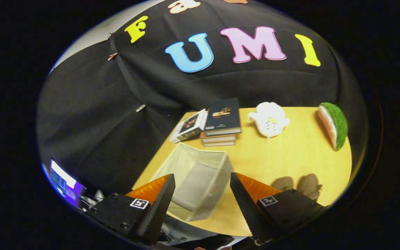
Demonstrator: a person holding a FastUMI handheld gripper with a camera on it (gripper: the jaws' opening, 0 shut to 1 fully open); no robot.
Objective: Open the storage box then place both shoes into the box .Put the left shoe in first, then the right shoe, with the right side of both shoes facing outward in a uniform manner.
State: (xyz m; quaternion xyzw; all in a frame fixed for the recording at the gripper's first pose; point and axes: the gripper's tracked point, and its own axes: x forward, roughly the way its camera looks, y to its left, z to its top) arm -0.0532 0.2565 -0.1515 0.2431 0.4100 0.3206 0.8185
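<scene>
A beige fabric storage box (221, 165) stands on the wooden table (290, 152) with its top open and a pale grey panel lying inside; I see nothing else in it. My gripper (201, 177) hovers above the box, open, with nothing between its fingers and the box showing in the gap. Two tan shoes (283, 182) (309, 185) sit side by side on the table to the right of the box, just beyond the right finger. Their near ends are hidden behind the gripper body.
A stack of books (222, 121) lies beyond the box at the table's far edge, with another book (189, 126) leaning beside it. A white plush toy (269, 118) and a watermelon-slice toy (333, 125) lie farther right. A lit screen (64, 180) is off the table's left.
</scene>
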